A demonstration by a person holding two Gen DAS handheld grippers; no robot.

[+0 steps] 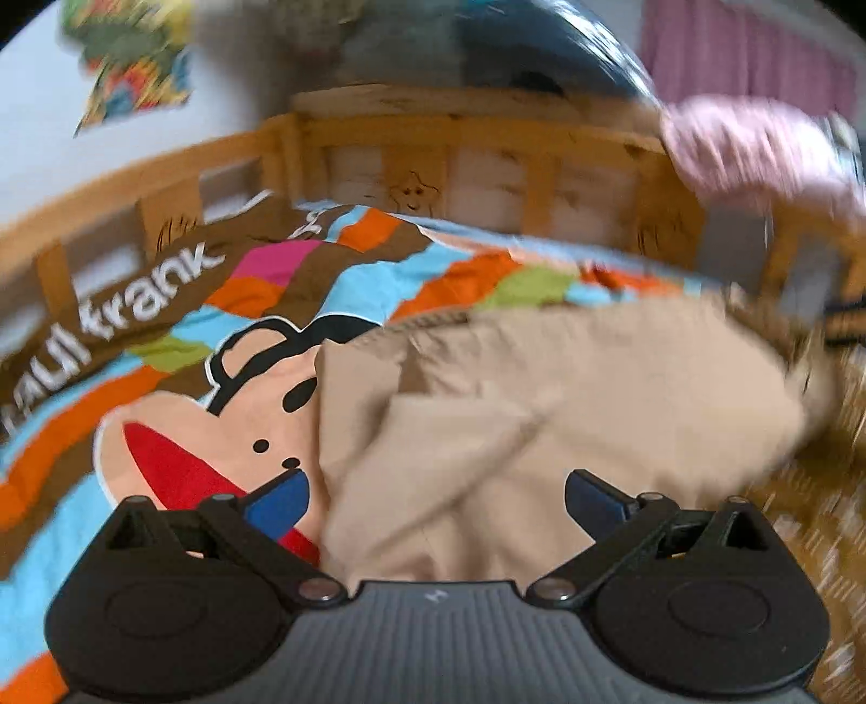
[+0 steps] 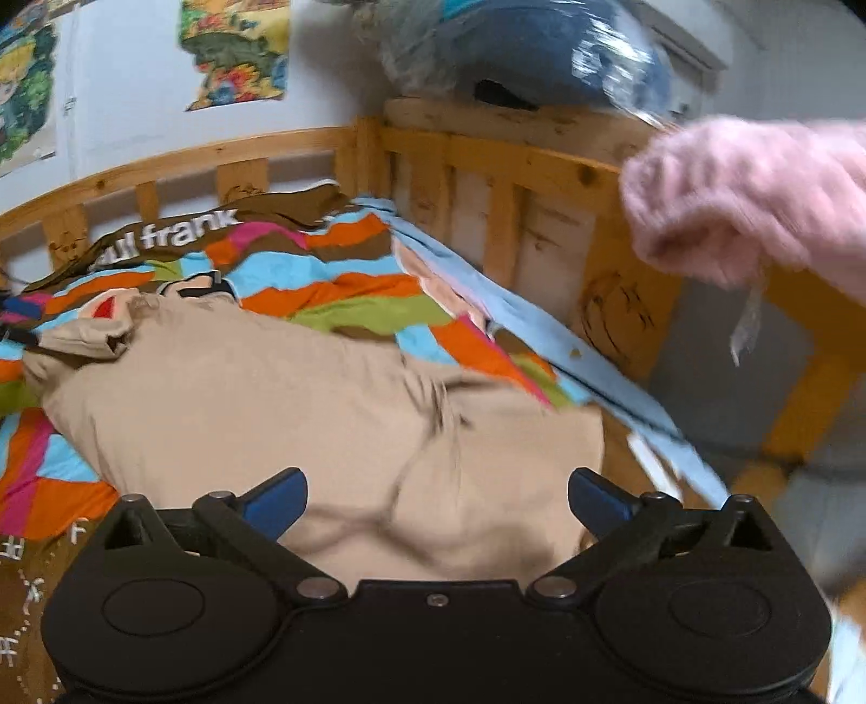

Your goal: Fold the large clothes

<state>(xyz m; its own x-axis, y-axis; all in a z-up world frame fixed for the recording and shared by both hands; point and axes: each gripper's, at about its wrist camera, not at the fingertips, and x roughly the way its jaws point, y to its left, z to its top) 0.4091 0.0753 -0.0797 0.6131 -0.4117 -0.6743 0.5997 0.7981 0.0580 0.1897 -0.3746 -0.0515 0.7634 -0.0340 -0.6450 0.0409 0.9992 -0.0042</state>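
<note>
One beige garment (image 1: 568, 390) lies rumpled on our striped cartoon bedspread (image 1: 260, 281) inside a wooden bed frame (image 2: 487, 162); two posters (image 2: 238, 49) hang behind; both grippers, left (image 1: 435, 498) and right (image 2: 437, 498), spread wide, gripping nothing

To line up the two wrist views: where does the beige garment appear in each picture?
Left wrist: the beige garment fills centre and right, beside the monkey face on the striped duvet.
Right wrist: the beige garment spreads across centre and left, its bunched end at far left.
Shared landmark: the wooden bed rail behind the duvet.
</note>
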